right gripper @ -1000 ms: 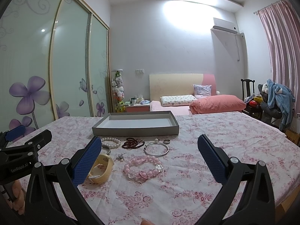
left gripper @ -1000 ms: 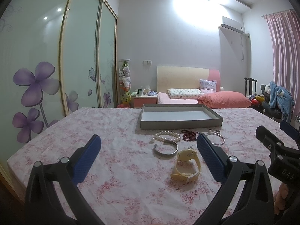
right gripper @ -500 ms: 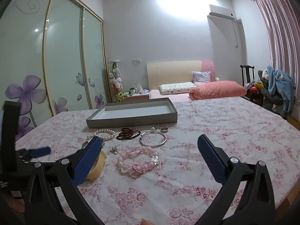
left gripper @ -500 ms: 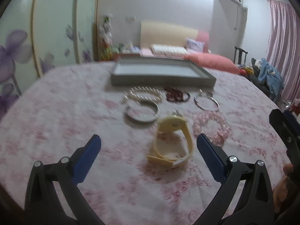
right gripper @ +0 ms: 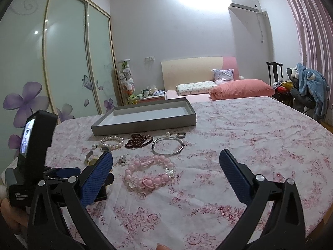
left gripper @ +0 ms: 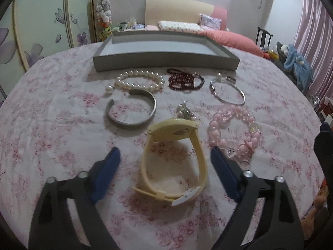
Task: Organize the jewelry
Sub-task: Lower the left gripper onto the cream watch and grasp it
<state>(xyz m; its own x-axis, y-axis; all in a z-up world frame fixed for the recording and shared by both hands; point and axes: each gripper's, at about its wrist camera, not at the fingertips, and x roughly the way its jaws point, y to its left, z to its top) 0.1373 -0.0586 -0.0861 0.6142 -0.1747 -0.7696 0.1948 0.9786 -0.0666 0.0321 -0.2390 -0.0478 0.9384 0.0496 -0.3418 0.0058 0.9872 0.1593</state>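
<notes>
A yellow watch [left gripper: 177, 158] lies on the floral tablecloth between the fingers of my open left gripper [left gripper: 166, 156], untouched. Beyond it lie a silver cuff [left gripper: 133, 112], a pearl bracelet [left gripper: 139, 81], a dark red bead bracelet [left gripper: 185, 80], a thin silver bangle [left gripper: 228, 92] and a pink bead bracelet [left gripper: 234, 131]. An empty grey tray [left gripper: 164, 50] stands behind them. My right gripper [right gripper: 166, 164] is open and empty, above the table near the pink bead bracelet [right gripper: 149, 173]. The tray [right gripper: 143, 116] shows there too.
A small ring [right gripper: 181, 134] lies by the bangle [right gripper: 167, 146]. The left gripper's body [right gripper: 31, 152] fills the right wrist view's left side. A bed with a pink pillow [right gripper: 241, 88] and a chair with clothes [right gripper: 308, 91] stand behind the table.
My left gripper has dropped down and forward, so the yellow watch now sits between its fingers. My right gripper has shifted a little and stays open.
</notes>
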